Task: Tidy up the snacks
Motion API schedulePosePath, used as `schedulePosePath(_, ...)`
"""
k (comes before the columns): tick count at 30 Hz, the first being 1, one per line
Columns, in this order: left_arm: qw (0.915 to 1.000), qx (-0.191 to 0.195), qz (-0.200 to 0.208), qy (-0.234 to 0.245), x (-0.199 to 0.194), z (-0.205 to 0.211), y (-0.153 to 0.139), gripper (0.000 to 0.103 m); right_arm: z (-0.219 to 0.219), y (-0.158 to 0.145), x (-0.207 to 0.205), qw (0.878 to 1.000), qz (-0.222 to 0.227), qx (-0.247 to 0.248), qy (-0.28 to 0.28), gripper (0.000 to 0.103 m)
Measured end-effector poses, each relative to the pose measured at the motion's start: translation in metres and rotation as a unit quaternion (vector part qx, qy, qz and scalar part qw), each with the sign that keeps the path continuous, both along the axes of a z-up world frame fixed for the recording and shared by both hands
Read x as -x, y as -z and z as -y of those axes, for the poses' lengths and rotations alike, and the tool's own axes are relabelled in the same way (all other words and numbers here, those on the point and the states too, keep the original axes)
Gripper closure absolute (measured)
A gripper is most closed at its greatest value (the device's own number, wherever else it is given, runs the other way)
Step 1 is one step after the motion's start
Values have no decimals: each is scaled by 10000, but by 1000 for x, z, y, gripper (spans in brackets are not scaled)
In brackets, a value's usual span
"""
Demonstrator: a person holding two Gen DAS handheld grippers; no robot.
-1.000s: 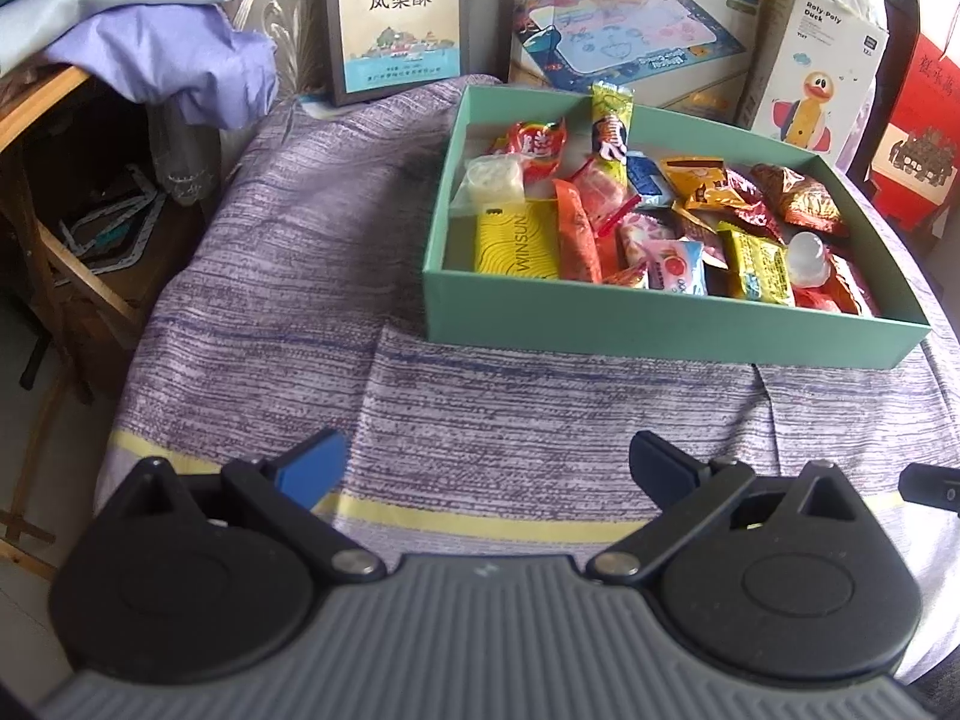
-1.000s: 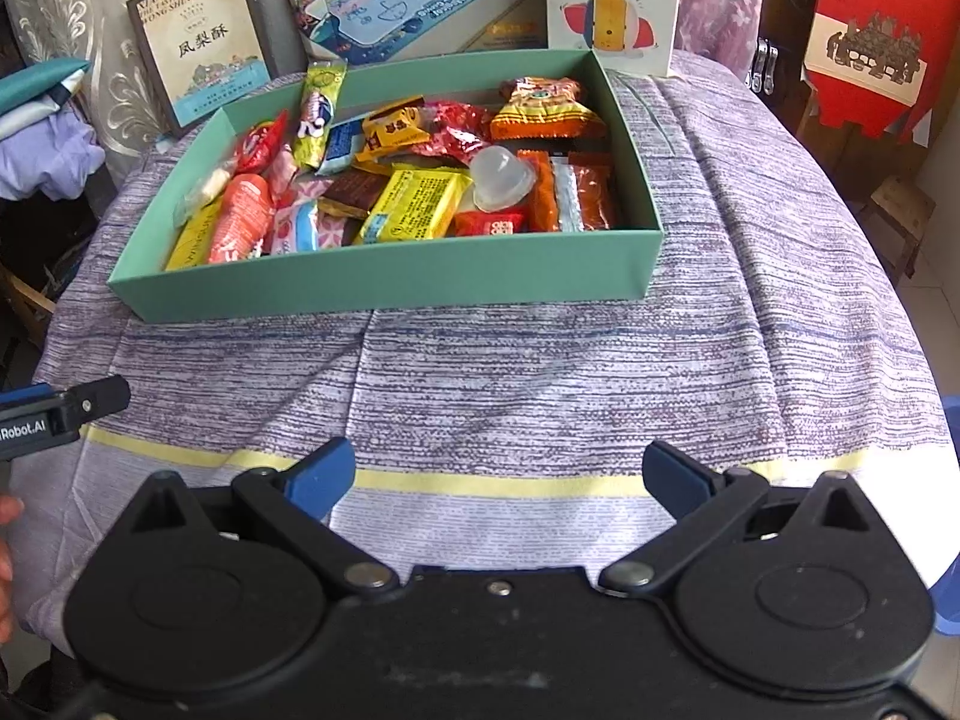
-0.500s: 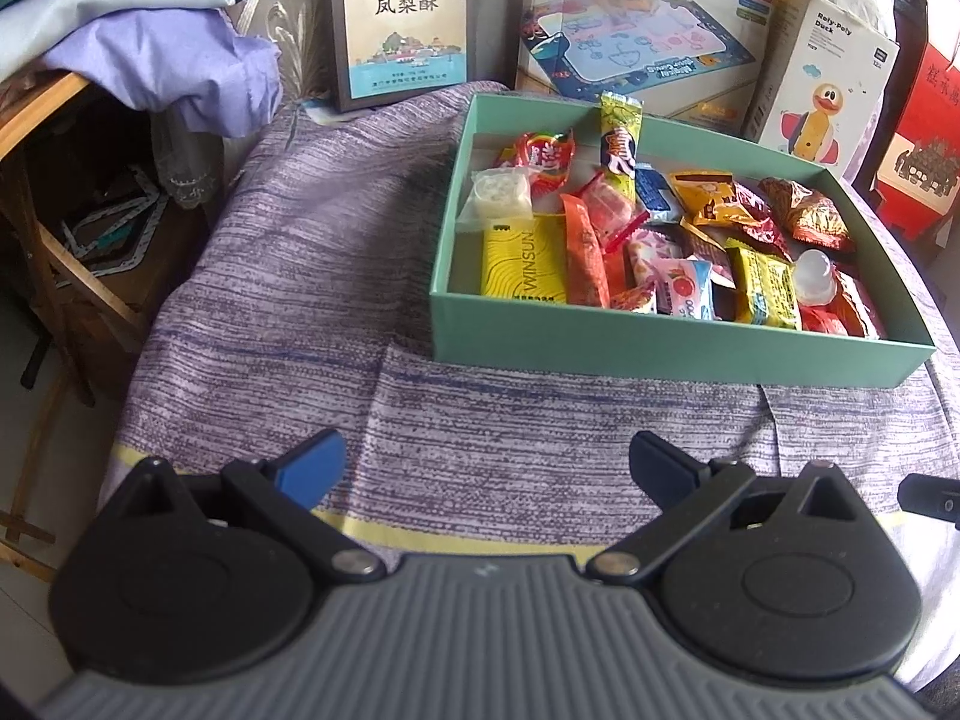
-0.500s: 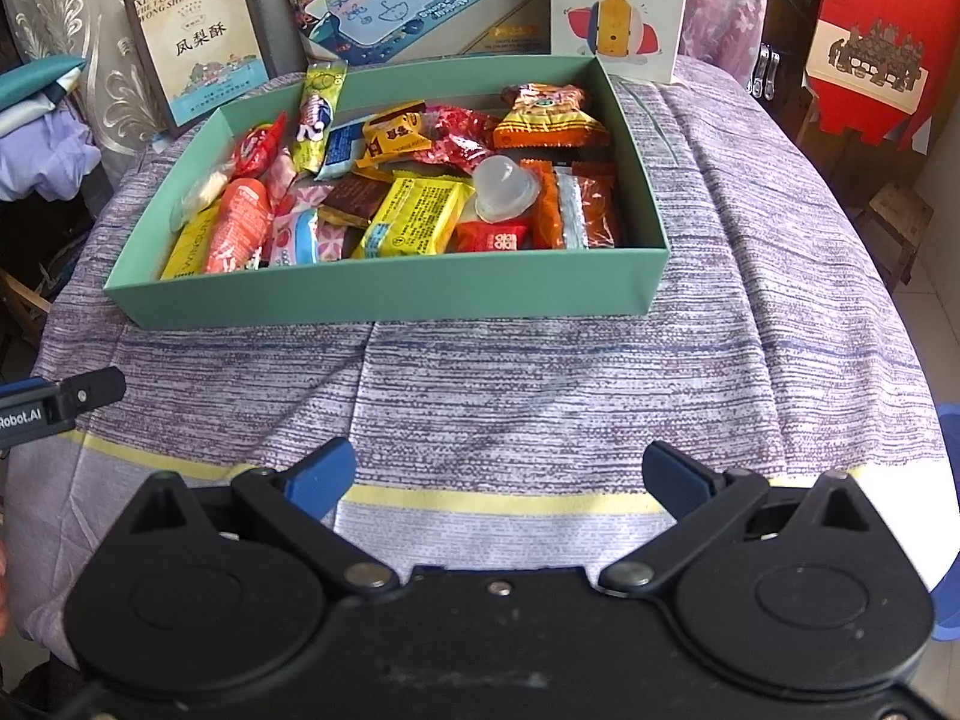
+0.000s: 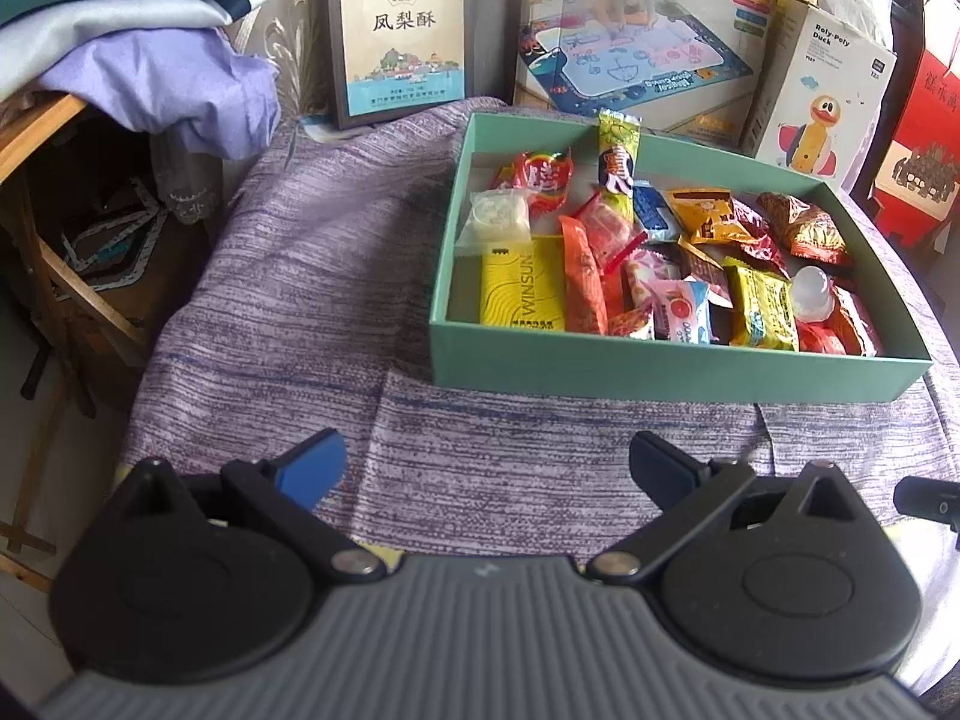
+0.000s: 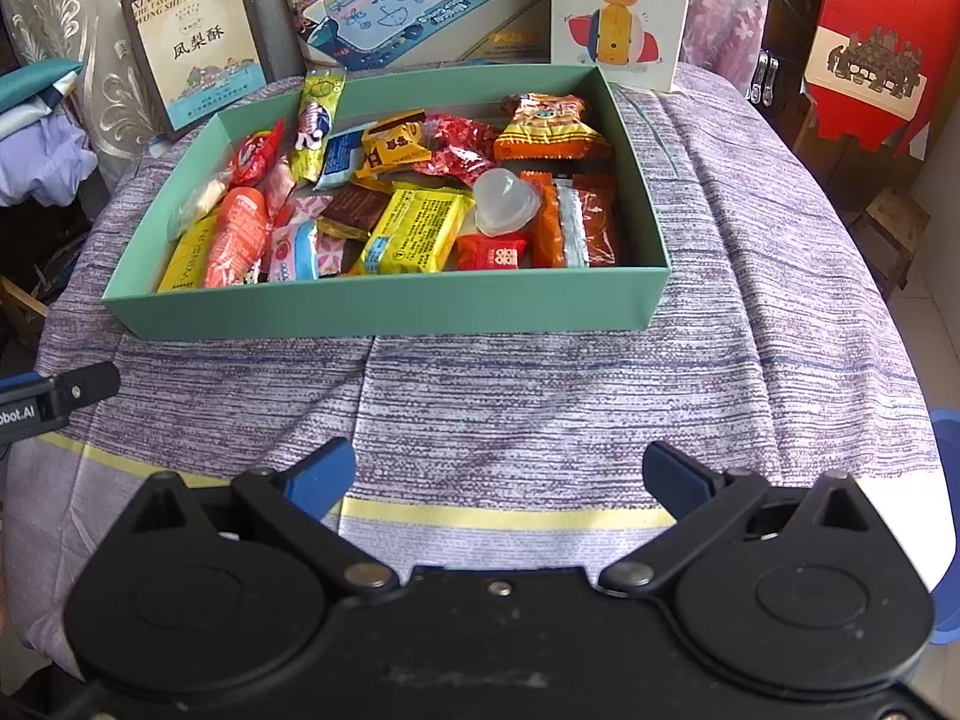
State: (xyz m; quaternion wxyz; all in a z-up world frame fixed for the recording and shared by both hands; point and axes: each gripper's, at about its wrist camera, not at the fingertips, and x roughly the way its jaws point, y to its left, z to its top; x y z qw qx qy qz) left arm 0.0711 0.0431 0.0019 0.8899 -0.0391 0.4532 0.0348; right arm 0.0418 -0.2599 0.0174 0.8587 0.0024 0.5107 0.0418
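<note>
Both grippers hang back from the teal box (image 6: 384,306), jaws spread wide and empty. The left gripper (image 5: 486,462) sees the box ahead and to its right; the right gripper (image 6: 498,471) faces it squarely, so it looks nearer. Every snack lies jumbled inside, the yellow Winsun pack (image 5: 523,283) lengthwise toward the near wall. The purple-clothed worktop (image 6: 540,396) between is bare.

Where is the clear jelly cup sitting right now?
In the right wrist view the jelly cup lies inside the green box, right of centre, between the yellow packet and the orange wrapper, just above a small red candy.
</note>
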Motion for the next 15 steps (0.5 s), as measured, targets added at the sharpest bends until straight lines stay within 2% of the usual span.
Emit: schedulePosePath(15,10000,-39,-35,-36,-4,-2,0,0,2,-1,-5,10000,-3,13,-54,0)
